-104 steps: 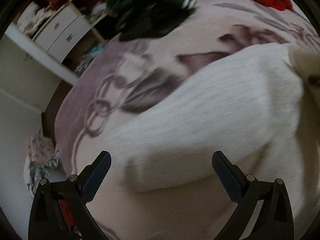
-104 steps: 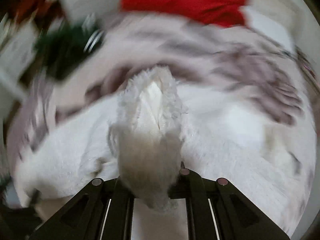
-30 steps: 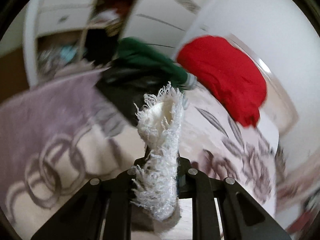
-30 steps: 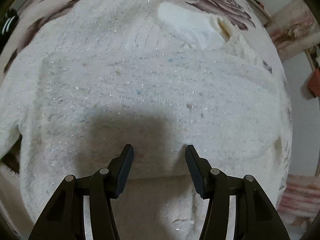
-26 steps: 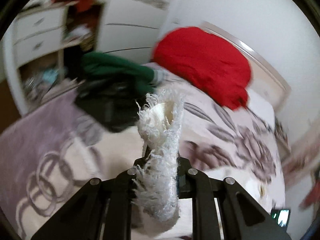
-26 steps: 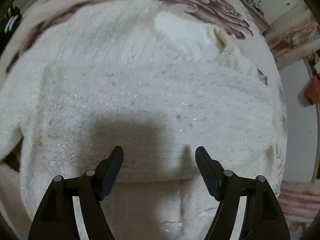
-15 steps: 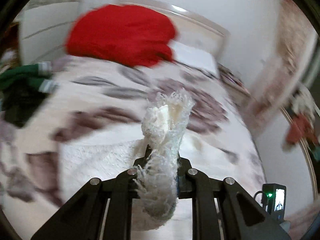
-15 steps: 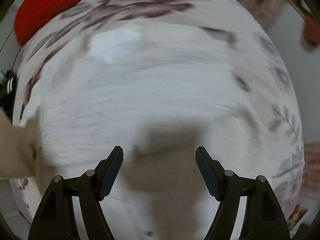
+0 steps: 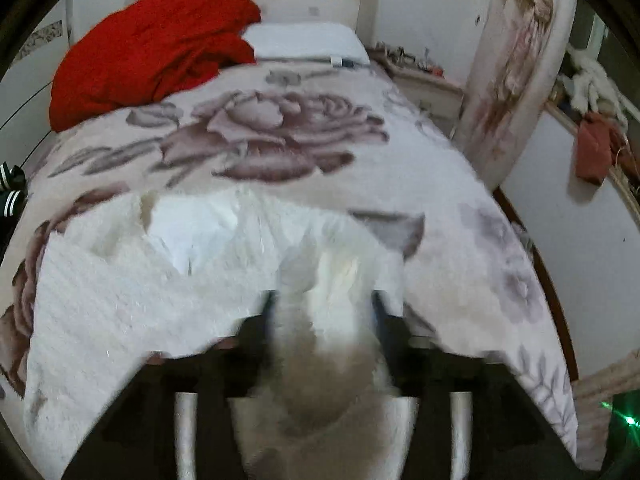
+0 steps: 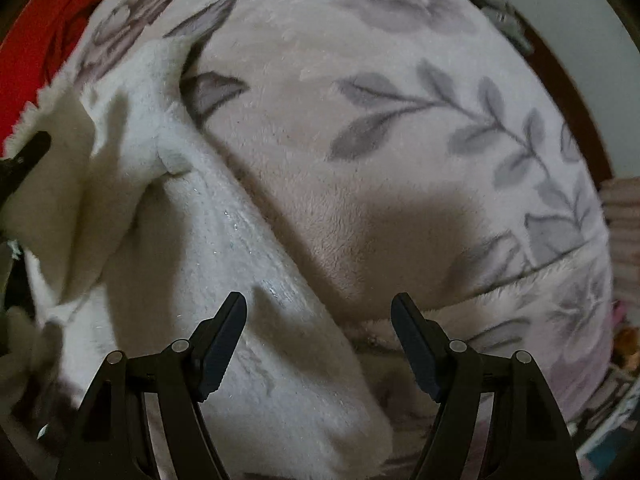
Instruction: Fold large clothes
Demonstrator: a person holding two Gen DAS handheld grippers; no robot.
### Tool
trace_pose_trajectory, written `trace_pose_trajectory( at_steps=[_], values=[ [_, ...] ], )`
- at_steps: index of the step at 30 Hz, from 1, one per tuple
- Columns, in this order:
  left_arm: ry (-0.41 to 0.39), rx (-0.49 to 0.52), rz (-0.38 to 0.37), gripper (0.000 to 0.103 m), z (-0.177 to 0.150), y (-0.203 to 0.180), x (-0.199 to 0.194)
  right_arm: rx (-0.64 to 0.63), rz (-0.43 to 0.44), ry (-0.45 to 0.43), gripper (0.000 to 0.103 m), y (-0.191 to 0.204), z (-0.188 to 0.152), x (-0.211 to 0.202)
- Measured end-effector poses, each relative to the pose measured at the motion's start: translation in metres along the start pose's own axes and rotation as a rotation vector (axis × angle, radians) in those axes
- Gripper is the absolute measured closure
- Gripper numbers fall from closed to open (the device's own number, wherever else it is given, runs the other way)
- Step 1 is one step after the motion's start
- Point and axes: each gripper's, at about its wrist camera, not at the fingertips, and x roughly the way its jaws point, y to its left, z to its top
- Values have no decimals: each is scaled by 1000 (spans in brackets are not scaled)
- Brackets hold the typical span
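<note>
A fluffy white sweater (image 9: 120,296) lies spread on the floral bed blanket (image 9: 280,136). My left gripper (image 9: 322,312) is blurred, with a bunch of the sweater's white fabric (image 9: 328,340) between its fingers; the jaws look slightly parted. In the right wrist view the sweater (image 10: 192,240) fills the left half, one edge running diagonally over the blanket (image 10: 400,120). My right gripper (image 10: 319,312) is open and empty, just above the sweater's right edge. The left gripper's tip (image 10: 24,156) shows at the far left.
A red garment (image 9: 152,48) and a white pillow (image 9: 304,42) lie at the head of the bed. A nightstand (image 9: 424,80) and a curtain (image 9: 516,56) stand to the right. The bed's right edge (image 10: 580,128) drops to the floor.
My left gripper has swung right over the bed with the sweater fabric, and its jaws look looser now. My right gripper, open since a second ago, has moved to the sweater's right edge.
</note>
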Motion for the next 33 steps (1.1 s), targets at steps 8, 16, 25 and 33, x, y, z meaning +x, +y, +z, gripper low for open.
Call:
trace_pose_trajectory(
  at_steps=[8,16,25,33],
  values=[
    [-66,-57,194,12,24,77,-46,89,272,-25,26,7,31,-33],
    [106,-168,512,12,-35,208,-64,-98,375,107,27,117,75,12],
    [102,-278,481,12,-25,250,-63,-251,395,-69,95,178,99,-46],
    [152,-233,504,12,-17,256,-10,-454,319,-229,95,211,124,-86]
  ],
)
